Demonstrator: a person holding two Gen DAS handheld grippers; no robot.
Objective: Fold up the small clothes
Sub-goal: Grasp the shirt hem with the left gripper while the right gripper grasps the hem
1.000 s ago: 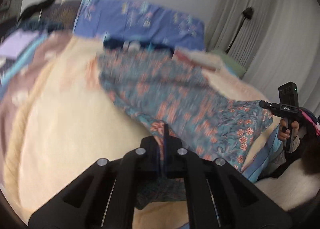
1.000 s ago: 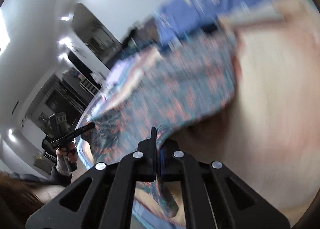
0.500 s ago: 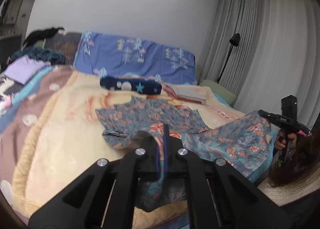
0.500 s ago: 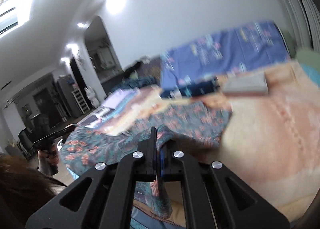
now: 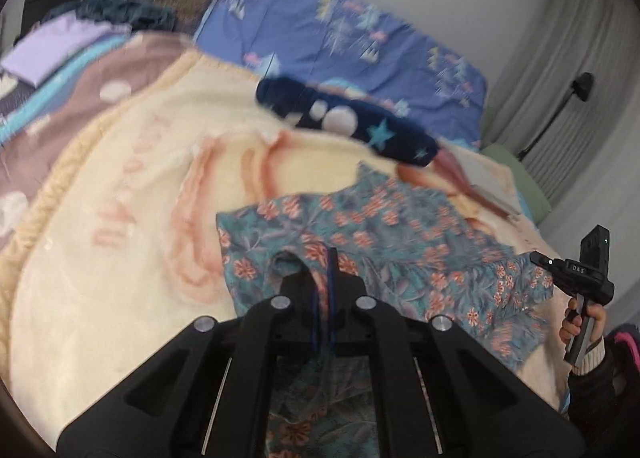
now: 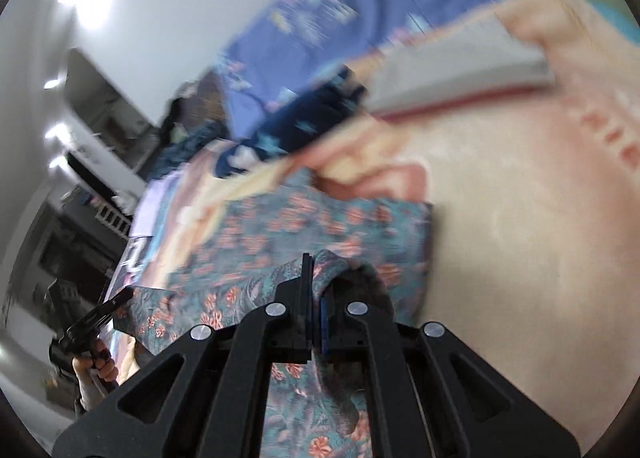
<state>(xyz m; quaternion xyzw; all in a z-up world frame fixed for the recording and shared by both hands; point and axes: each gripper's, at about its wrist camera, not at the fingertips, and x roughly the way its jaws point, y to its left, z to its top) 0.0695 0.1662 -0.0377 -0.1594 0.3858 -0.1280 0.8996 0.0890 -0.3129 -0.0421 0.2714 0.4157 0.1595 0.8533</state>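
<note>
While both views blur, floral garment (image 5: 400,242) lies spread on bed's cream blanket (image 5: 120,186) near its foot edge; left gripper (image 5: 325,258) and right gripper (image 6: 314,270) fingers clamped tight on its corners; curtains (image 5: 580,58) behind.

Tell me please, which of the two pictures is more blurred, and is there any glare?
Right wrist view: heavy motion blur on the blue pillow and floral garment, with ceiling-light glare top left. Left wrist view: milder blur on bedding; the left hand-held gripper stays sharp.
</note>
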